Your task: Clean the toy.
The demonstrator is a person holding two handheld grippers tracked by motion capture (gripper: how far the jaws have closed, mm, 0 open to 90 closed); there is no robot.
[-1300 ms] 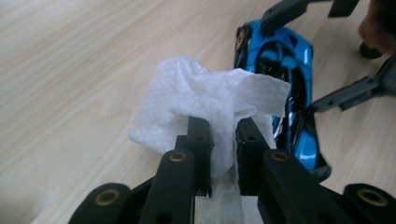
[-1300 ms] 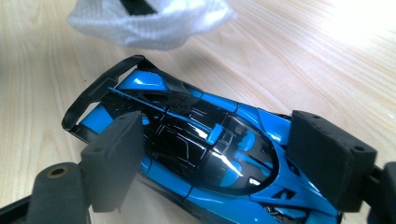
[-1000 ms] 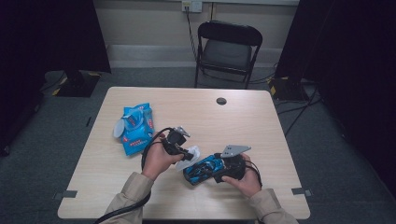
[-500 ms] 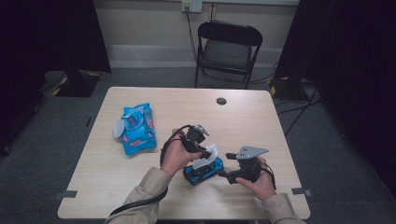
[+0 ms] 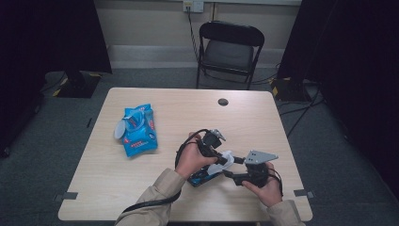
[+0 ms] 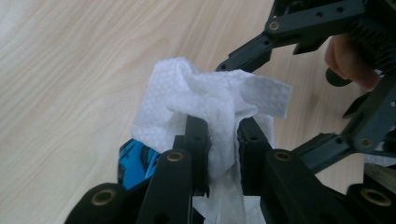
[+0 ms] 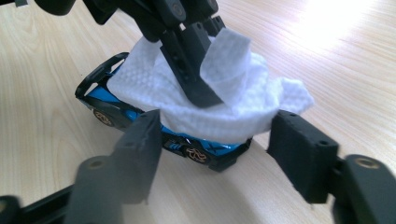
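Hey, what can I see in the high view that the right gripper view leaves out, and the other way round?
High view alone: the whole table, the blue wipes packet left of the hands, the folding chair beyond, and the person's sleeves.

Right gripper view alone: close detail of the blue toy car, its gold wheels and black trim, with the right tool standing open, one jaw on each side of the car, pads not touching it.

Both: the left tool, shut on the white wipe and pressing it onto the car.

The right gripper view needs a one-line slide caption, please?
Left gripper presses a white wipe onto a blue toy car.
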